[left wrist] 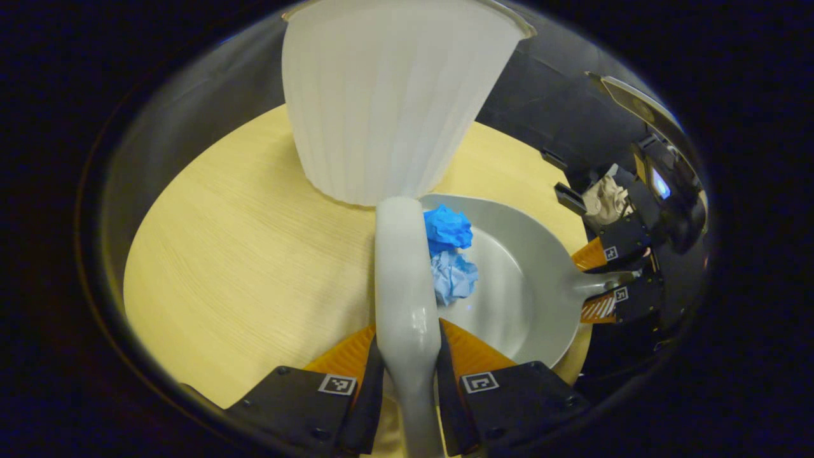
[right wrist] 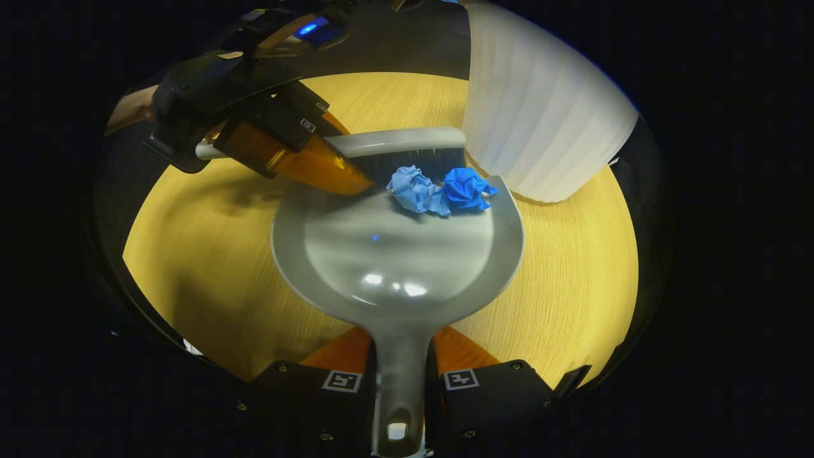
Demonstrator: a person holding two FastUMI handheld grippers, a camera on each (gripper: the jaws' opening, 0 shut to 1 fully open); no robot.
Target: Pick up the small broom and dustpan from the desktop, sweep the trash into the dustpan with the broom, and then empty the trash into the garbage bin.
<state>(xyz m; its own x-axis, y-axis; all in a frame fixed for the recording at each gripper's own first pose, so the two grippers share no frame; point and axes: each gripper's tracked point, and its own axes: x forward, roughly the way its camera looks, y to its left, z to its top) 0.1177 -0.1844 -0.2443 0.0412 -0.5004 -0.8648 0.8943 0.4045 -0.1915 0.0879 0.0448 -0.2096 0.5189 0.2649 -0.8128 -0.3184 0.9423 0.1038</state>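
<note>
The left gripper [left wrist: 409, 356] is clamped on the broom [left wrist: 402, 273], both fingers pressing its grey handle from either side. In the right gripper view that same gripper [right wrist: 318, 166] comes in from the upper left, with the broom's [right wrist: 407, 143] back lying across the far lip of the dustpan [right wrist: 397, 254] and its dark bristles touching the trash. The right gripper [right wrist: 402, 369] grips the dustpan's handle between both fingers; in the left gripper view it [left wrist: 601, 280] shows at the right, closed on the handle of the dustpan [left wrist: 515, 280].

The dustpan lies on the wooden surface [right wrist: 572, 254], mouth facing away from the right gripper. Two crumpled paper balls sit just inside its front edge, touching each other: a dark blue ball [right wrist: 467, 187] and a pale blue ball [right wrist: 412, 189]. In the left gripper view the dark blue ball [left wrist: 448, 229] lies beyond the pale blue ball [left wrist: 455, 277], both against the broom's side.

A white ribbed bin [left wrist: 388, 102] stands upright on the surface just beyond the dustpan's mouth; in the right gripper view it [right wrist: 540, 127] is at the upper right.
</note>
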